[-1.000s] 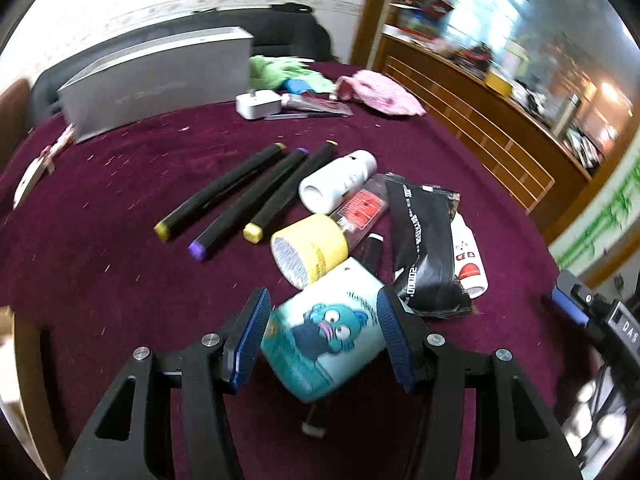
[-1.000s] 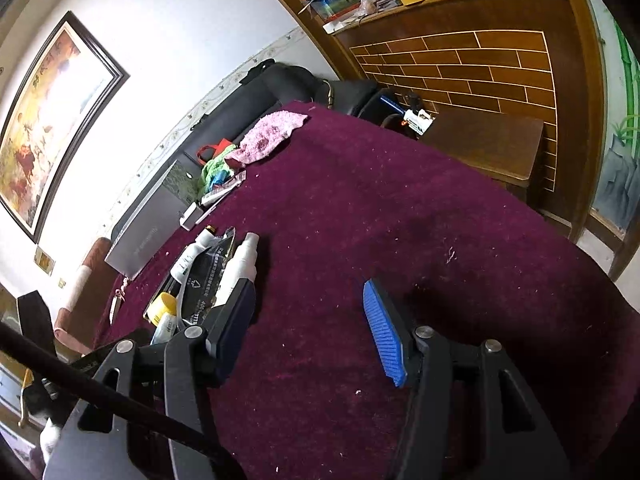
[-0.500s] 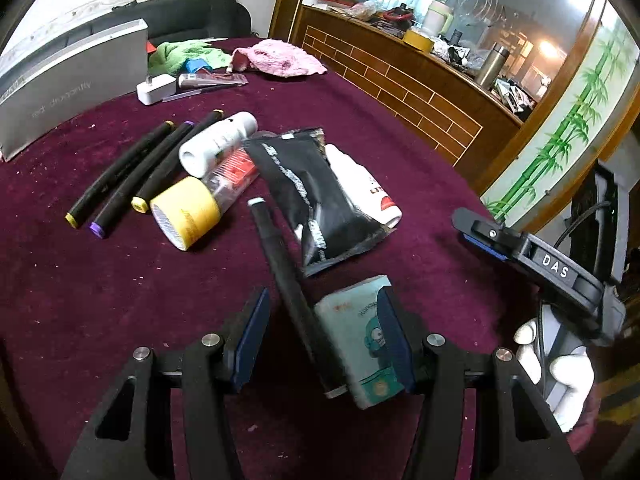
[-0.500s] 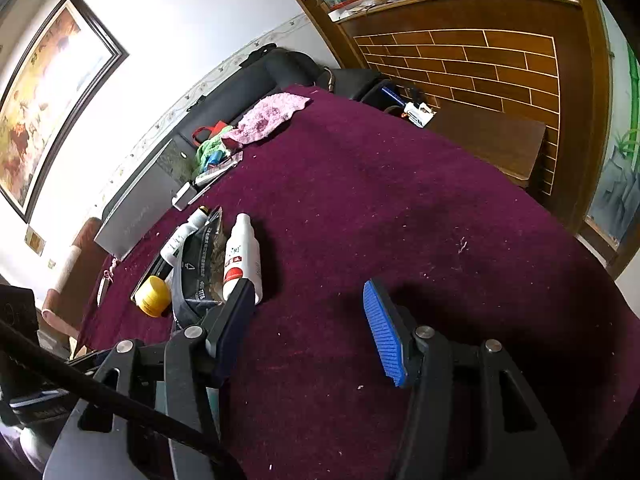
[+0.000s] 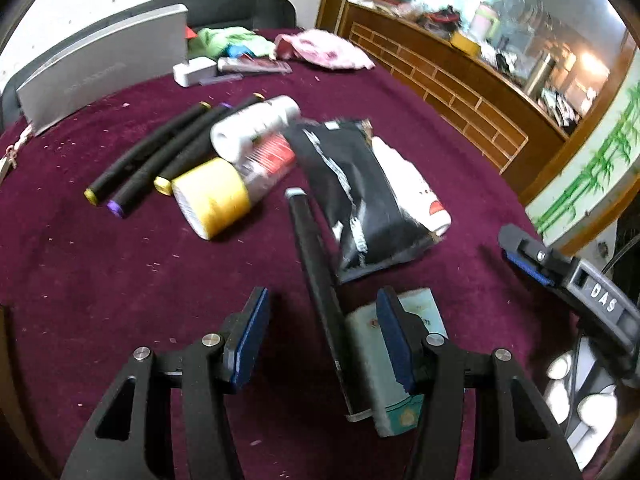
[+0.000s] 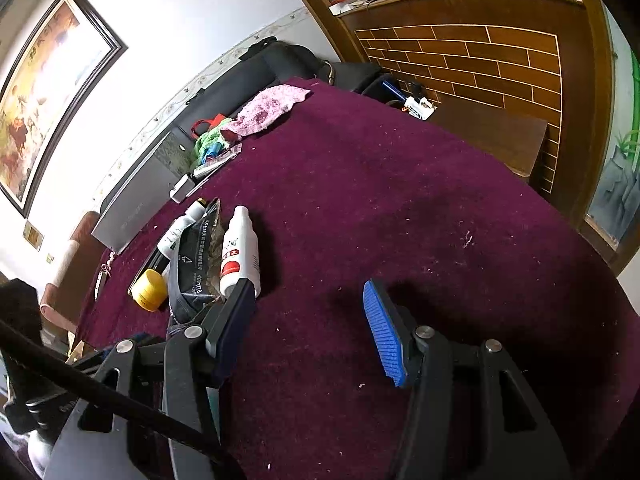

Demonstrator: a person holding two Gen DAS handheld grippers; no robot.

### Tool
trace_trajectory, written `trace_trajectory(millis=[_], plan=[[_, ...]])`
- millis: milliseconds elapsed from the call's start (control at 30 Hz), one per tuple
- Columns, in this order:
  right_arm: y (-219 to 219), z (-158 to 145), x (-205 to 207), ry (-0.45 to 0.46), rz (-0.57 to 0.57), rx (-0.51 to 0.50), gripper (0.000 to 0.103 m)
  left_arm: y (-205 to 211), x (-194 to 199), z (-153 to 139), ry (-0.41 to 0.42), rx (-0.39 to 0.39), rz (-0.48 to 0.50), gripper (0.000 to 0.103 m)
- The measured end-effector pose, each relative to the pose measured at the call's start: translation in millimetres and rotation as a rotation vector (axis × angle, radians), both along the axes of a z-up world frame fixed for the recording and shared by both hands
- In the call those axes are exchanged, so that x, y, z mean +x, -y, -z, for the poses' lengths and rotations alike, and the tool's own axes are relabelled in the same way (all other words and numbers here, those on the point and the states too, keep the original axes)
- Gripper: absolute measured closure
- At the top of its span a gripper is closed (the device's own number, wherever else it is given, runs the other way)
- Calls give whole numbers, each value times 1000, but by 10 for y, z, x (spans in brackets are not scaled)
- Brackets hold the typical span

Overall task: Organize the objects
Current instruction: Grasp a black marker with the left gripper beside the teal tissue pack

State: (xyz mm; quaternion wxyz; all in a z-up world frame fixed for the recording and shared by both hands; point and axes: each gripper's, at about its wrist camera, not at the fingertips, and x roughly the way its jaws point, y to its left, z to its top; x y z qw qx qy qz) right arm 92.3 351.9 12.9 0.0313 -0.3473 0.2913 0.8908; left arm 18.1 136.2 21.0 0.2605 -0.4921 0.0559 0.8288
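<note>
Low over the maroon tablecloth (image 5: 100, 280): left gripper (image 5: 320, 336), jaws spread wide, holding nothing, pointing toward the cluttered middle. Between its fingers, a black marker (image 5: 316, 280) running lengthwise; teal tissue pack (image 5: 384, 376) lying flat, partly behind the right-hand pad. Further ahead, black pouch (image 5: 352, 196) over a white bottle (image 5: 416, 192), yellow-capped jar (image 5: 212, 200), three more markers (image 5: 160, 156). Off to the right, right gripper (image 6: 310, 328), also wide apart and unloaded, tilted over bare cloth, near the same white bottle (image 6: 240, 252).
</note>
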Motion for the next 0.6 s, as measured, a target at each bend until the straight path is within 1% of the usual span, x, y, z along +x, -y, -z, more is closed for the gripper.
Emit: trace_trajectory(millis=[33,67,100,133,200,300,400,433,500,600], plan=[[-8,6,-2,3,2,-2,47,-43,24,21,0,-18,11,69],[-11,9,-2,4,3,-5,47,-38,31,19,6,-6,21,72],[-17,12,-3,6,4,-9,47,-25,41,5,10,-5,26,78],[-16,13,-4,6,5,-11,47,16,47,-23,5,-22,28,83],[-17,16,-6,6,4,-15,47,82,44,-59,6,-37,10,90],[3,21,-13,11,-6,-17,47,195,-8,-38,15,-50,-24,90],[26,17,-22,14,-18,-8,47,169,-50,24,16,-64,-28,90],[27,18,-24,15,-18,-6,47,102,-48,25,-10,-81,-15,90],[25,24,-22,19,-16,-7,47,15,-48,29,-30,-107,3,90],[14,39,-27,25,-11,-12,47,-154,-34,43,-84,-174,30,89]])
